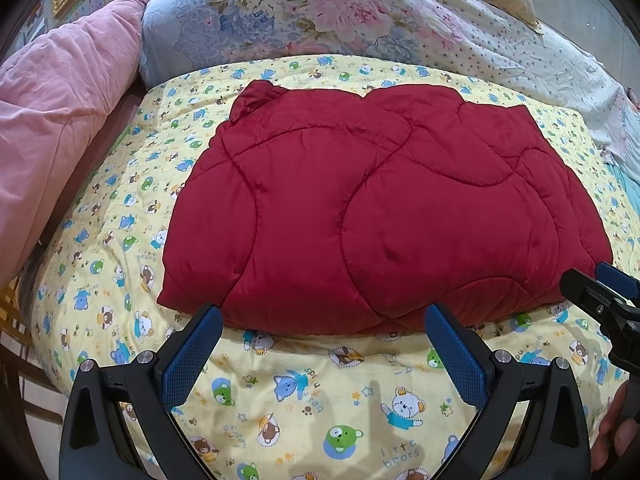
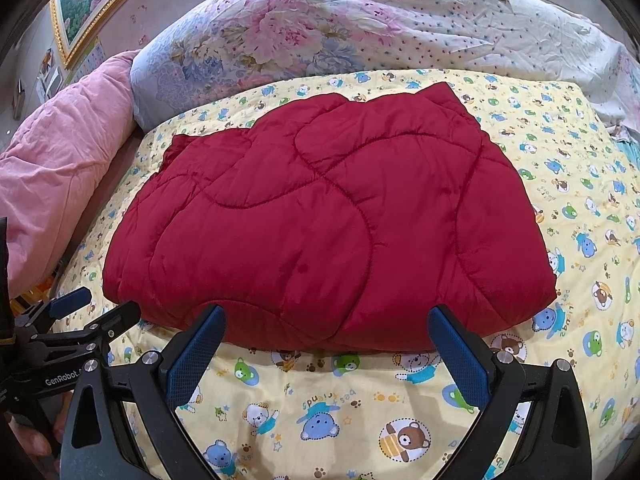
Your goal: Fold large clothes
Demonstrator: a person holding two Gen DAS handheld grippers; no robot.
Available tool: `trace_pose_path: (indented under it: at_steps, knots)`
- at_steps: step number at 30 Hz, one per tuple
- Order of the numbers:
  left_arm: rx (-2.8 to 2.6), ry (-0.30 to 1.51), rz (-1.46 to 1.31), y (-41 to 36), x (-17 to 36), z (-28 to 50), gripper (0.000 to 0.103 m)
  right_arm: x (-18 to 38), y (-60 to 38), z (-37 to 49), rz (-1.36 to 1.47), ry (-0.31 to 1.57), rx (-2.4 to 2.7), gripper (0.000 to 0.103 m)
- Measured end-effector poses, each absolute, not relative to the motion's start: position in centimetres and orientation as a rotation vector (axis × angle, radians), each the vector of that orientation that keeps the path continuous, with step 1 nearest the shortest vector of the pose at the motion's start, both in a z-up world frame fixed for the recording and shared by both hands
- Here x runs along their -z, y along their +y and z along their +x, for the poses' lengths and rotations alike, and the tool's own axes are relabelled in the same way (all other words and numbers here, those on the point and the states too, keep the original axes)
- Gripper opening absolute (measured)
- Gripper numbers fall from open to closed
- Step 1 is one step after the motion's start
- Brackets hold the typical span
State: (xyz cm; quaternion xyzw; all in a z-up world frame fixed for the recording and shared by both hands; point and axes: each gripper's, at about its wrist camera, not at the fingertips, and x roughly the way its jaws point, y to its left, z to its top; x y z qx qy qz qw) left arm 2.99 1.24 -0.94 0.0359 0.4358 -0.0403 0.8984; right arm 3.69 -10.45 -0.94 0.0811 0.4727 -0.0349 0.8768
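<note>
**Red quilted garment lying folded on bed; both grippers spread and empty**

Item under task: a red quilted garment (image 1: 360,208), padded, with curved stitch lines across its upper face. It lies in a thick, roughly rectangular bundle on the yellow bear-print sheet (image 1: 304,396), about midway between the sheet's left and right edges and set back a little from the near edge. Its near edge is rounded and layered; the far edge is uneven, with a small ruffled portion at the far left corner. The underside cannot be seen.

Left gripper (image 1: 324,320): jaws spread wide, blue pads facing each other, nothing between them. The fingertips sit just short of the garment's near edge, above bare sheet. Contact with the fabric cannot be confirmed.

Right gripper (image 2: 326,320): likewise wide open and holding nothing, fingertips at the near edge of the bundle. In the left wrist view it shows at the right margin, beside the garment's near right corner. In the right wrist view the left gripper shows at the left margin, near the garment's near left corner, with part of a hand (image 2: 34,440) below it.

Surroundings: a pink comforter (image 1: 60,108) is heaped along the sheet's left edge. A floral duvet (image 1: 304,12) lies bunched beyond the far edge. A gold-framed picture (image 2: 100,4) hangs on the wall at the far left.
</note>
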Motion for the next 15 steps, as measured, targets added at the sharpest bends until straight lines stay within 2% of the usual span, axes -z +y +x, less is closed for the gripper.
trace_pose_path:
  at_steps: [15]
  knots:
    - [0.095, 0.911, 0.066, 1.37, 0.80, 3.92, 0.102, 0.63, -10.54, 4.35, 0.169, 0.985, 0.086, 0.102]
